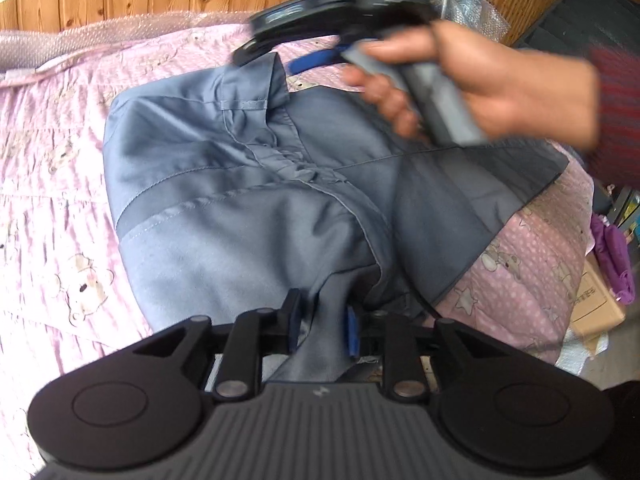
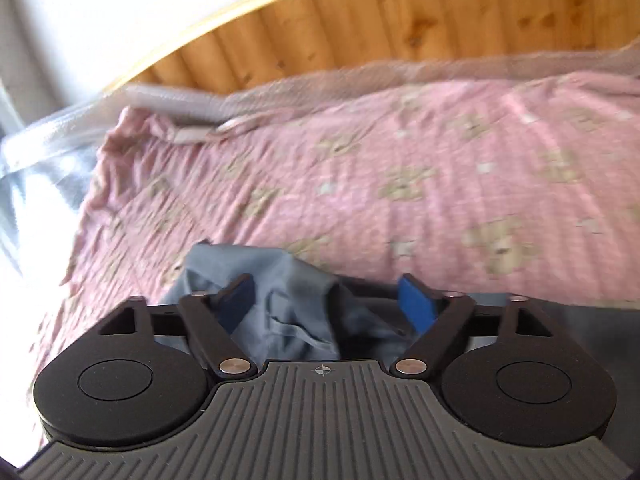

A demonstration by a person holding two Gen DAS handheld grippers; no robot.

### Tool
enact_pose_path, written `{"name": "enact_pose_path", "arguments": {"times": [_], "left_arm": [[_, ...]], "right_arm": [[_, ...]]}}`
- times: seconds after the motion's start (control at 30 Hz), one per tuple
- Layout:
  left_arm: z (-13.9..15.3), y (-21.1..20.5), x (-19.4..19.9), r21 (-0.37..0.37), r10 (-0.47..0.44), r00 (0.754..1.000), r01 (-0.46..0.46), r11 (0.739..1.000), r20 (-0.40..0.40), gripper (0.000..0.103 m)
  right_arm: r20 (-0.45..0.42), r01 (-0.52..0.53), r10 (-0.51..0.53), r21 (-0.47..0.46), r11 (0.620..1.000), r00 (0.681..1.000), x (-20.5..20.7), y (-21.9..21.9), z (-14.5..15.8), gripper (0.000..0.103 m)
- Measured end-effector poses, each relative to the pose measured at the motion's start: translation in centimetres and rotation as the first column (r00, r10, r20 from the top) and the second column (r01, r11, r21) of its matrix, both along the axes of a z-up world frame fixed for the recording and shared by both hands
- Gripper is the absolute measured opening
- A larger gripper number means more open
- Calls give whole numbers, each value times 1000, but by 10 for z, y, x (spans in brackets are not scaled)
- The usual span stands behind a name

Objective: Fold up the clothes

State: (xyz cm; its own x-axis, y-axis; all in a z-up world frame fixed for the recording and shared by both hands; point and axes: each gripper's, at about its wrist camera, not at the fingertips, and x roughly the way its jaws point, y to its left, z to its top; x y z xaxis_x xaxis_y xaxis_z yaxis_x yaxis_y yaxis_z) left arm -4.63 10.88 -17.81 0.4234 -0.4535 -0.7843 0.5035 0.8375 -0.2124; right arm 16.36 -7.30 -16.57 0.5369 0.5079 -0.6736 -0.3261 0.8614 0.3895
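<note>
A grey-blue work jacket [image 1: 240, 184] lies partly folded on a pink bedspread [image 1: 48, 184]. My left gripper [image 1: 322, 326] is shut on a bunched fold of the jacket's near edge. My right gripper [image 1: 296, 56] is seen from the left wrist view at the jacket's far collar end, held by a hand [image 1: 500, 80]. In the right wrist view that gripper [image 2: 330, 300] is open, its blue pads wide apart, with the jacket's collar part [image 2: 288, 292] lying between and under the fingers.
A wooden headboard wall [image 2: 400, 20] and bubble wrap [image 2: 280, 88] run along the bed's far edge. Cardboard boxes [image 1: 596, 304] and purple cloth [image 1: 616, 256] sit off the bed's right side. A dark shelf [image 1: 580, 12] stands at the upper right.
</note>
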Motion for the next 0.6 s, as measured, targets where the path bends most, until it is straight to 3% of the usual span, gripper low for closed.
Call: {"name": "enact_pose_path", "arguments": {"times": [0.03, 0.1, 0.17, 0.23, 0.3, 0.33, 0.37, 0.4, 0.43, 0.47, 0.5, 0.53, 0.57, 0.6], "left_arm": [[-1, 0, -1, -1, 4, 1000, -4, 1000, 2, 22], [-2, 0, -4, -2, 11, 1000, -11, 1000, 6, 23], [-3, 0, -6, -4, 18, 1000, -18, 1000, 10, 24], [-4, 2, -7, -14, 33, 999, -33, 999, 6, 25], [-4, 3, -9, -28, 42, 999, -42, 999, 2, 25], [-4, 3, -8, -36, 47, 999, -47, 998, -2, 25], [-4, 4, -8, -43, 51, 999, -51, 998, -4, 26], [-4, 6, -8, -50, 55, 998, -55, 997, -5, 26], [-4, 7, -7, -56, 59, 998, -59, 997, -7, 26], [-5, 9, -7, -63, 64, 998, -64, 996, -9, 26], [-5, 10, -7, -69, 69, 998, -69, 995, -11, 26], [-6, 10, -7, -75, 75, 997, -75, 994, -14, 26], [-6, 10, -6, -82, 81, 997, -82, 993, -17, 26], [-6, 9, -5, -89, 87, 996, -88, 992, -19, 26]], "right_arm": [[-83, -13, 15, 20, 1000, 996, 8, 1, -8, 3], [-173, 95, -93, 2, 995, 980, 10, -8, -22, 3], [-257, 203, -185, 45, 978, 949, 13, -24, -39, 4], [-256, 228, -205, 61, 972, 945, 14, -25, -47, 6], [-227, 226, -209, 52, 973, 951, 11, -22, -45, 16], [-208, 224, -213, 28, 974, 954, 8, -21, -40, 37], [-183, 226, -223, -1, 974, 958, 5, -19, -34, 48], [-147, 239, -242, -43, 970, 959, 0, -16, -29, 67], [-133, 242, -249, -70, 968, 959, -3, -15, -28, 73], [-155, 218, -225, -63, 974, 962, -3, -14, -31, 70], [-182, 190, -195, -44, 981, 964, -3, -13, -36, 43], [-206, 160, -159, -10, 987, 966, -2, -10, -41, 34], [-188, 141, -140, -9, 990, 972, 0, -4, -41, 31], [-176, 118, -116, 0, 993, 978, 3, 1, -41, 19]]}}
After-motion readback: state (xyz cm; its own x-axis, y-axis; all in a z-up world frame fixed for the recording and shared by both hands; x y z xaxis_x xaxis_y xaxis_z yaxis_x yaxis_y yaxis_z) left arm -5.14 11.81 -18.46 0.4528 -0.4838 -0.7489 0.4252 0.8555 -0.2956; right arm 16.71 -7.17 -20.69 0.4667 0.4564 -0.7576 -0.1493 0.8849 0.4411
